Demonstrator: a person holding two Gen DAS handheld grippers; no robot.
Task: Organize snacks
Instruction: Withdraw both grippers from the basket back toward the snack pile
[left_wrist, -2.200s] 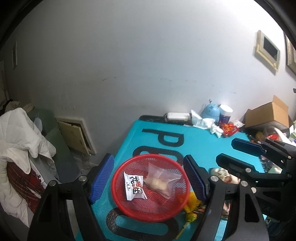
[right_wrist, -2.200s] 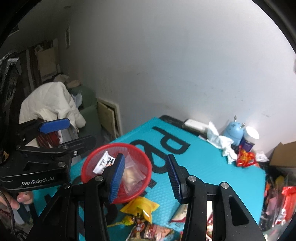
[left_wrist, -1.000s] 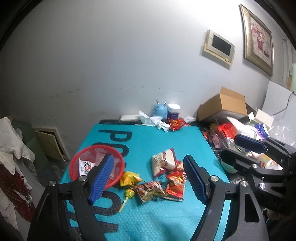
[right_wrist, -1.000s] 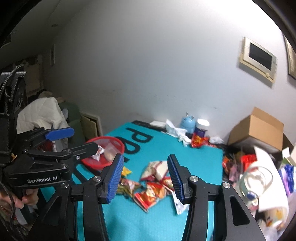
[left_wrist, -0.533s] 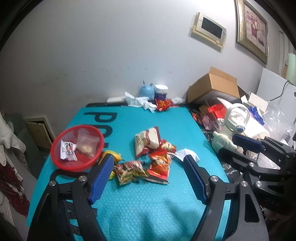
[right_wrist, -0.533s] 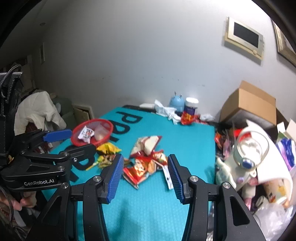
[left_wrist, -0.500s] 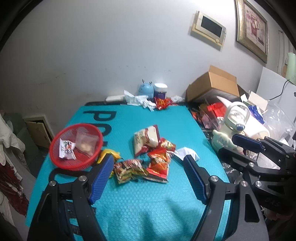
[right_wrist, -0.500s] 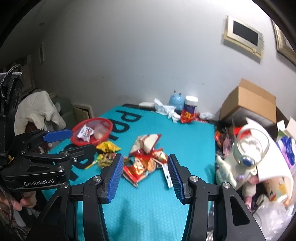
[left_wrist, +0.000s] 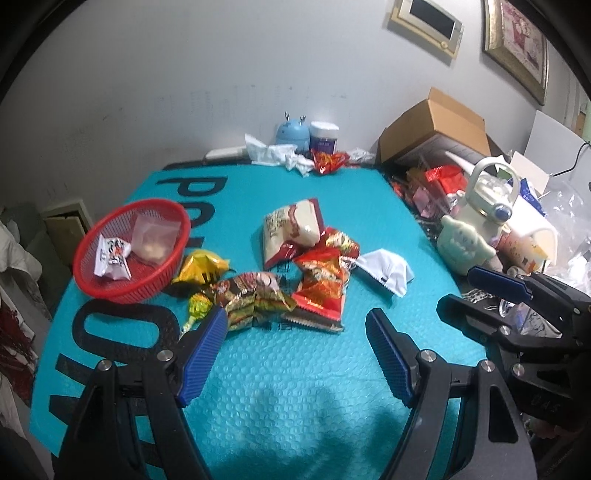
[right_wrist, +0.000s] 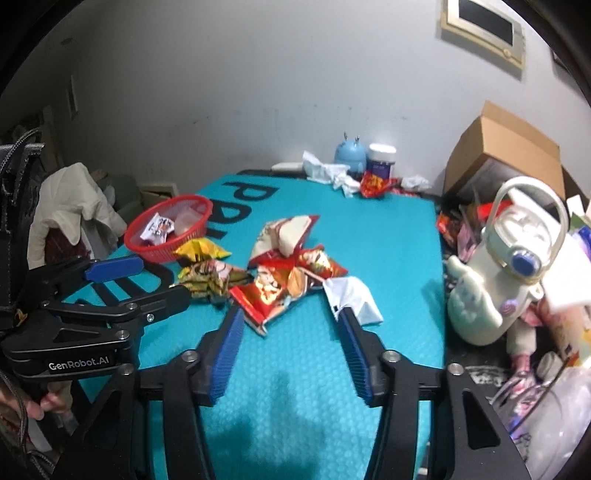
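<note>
Several snack packets (left_wrist: 306, 266) (right_wrist: 280, 269) lie heaped in the middle of the teal mat (left_wrist: 295, 406). A white wrapper (left_wrist: 386, 271) (right_wrist: 356, 299) rests at the heap's right. The red basket (left_wrist: 110, 288) (right_wrist: 147, 243) at the left holds a white-and-red packet (left_wrist: 112, 254) and a clear bag (left_wrist: 155, 236). A yellow packet (left_wrist: 201, 264) and a lollipop (left_wrist: 197, 308) lie beside it. My left gripper (left_wrist: 295, 332) hovers open, just short of the heap, nothing between its fingers. My right gripper (right_wrist: 290, 325) hangs near the white wrapper, jaws opening, nothing between them.
A cream kettle (left_wrist: 480, 218) (right_wrist: 506, 258), a cardboard box (left_wrist: 436, 125) and plastic clutter crowd the mat's right edge. A blue gadget (left_wrist: 291, 131), a jar (left_wrist: 324, 134), crumpled tissue and a red packet stand along the far wall. Clothes hang at the left.
Both grippers have sunk and tilted down toward the mat, so the snack heap looks nearer and larger. The right gripper's jaws stand wider than before.
</note>
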